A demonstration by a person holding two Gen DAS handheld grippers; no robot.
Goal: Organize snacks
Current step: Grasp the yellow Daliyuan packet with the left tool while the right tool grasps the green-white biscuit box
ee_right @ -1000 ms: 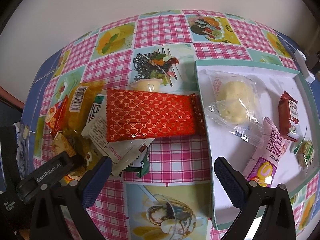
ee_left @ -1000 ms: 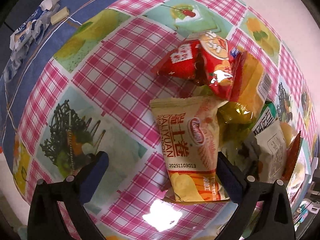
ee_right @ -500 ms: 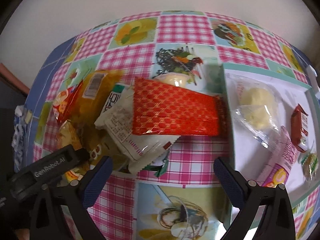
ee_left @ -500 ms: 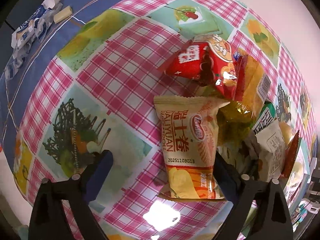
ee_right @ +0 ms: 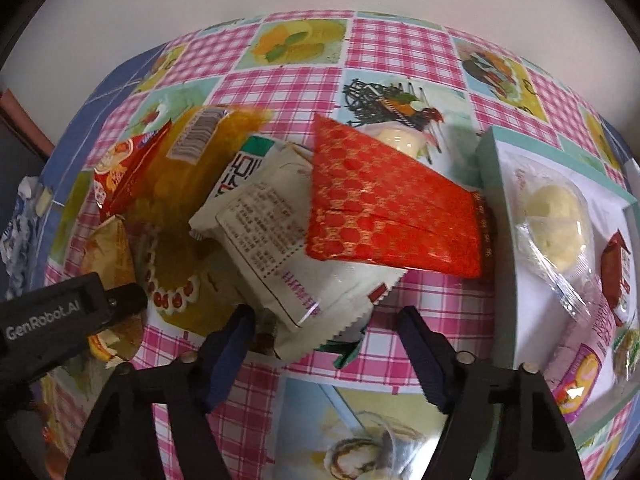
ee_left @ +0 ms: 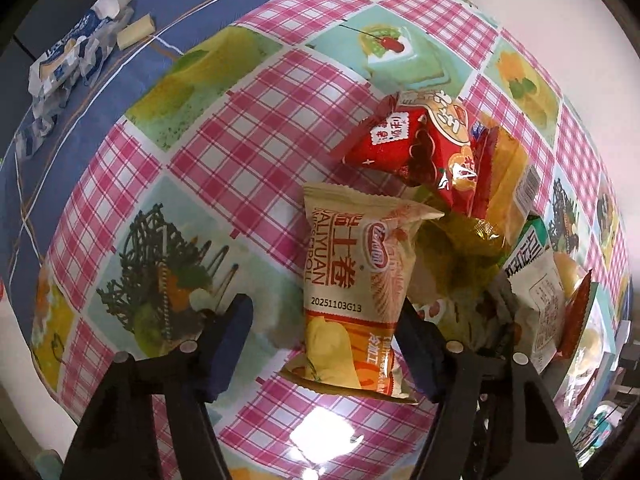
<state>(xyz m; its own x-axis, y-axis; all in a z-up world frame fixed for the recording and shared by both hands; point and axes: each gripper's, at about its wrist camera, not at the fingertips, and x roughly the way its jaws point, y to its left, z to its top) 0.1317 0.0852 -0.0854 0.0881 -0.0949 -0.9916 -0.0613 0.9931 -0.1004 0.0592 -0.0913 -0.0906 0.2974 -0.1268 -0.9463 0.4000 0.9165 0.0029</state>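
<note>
Stock-take, snacks, at mid-sort by our reckoning.

Put away: the tray [ee_right: 494, 184], white-floored with a pale green rim, at the right of the worktop [ee_right: 384, 44]. In it we count a clear-wrapped pale bun [ee_right: 554, 212], a small dark red packet [ee_right: 618, 272], a pink pouch [ee_right: 578, 364] and a further small clear packet at the far right edge, too cut off to name. One undivided space as far as we can see; its far side runs out of view.

Still loose on the worktop, in one overlapping heap just left of the tray:
- red gold-patterned packet [ee_right: 384, 208], its end touching the tray rim, lying over a small pale cup [ee_right: 394, 138]
- white packet with printed label [ee_right: 280, 240], partly under the red one
- yellow translucent bag [ee_right: 188, 168]
- red chip bag [ee_left: 416, 148]
- cream Daliyuan roll packet [ee_left: 352, 292]

Outside the heap, on the blue border: a blue-and-white wrapper [ee_left: 64, 60], not counted.

Left claw [ee_left: 324, 344]: closing around the lower half of the cream packet; one pad sits against its edge, the other is clear of it, so no pinch yet.
Right claw [ee_right: 324, 340]: closing over the lower corner of the white packet, pads not yet pressing.

Left to do, as we judge it: the whole heap, five packets and the cup.
</note>
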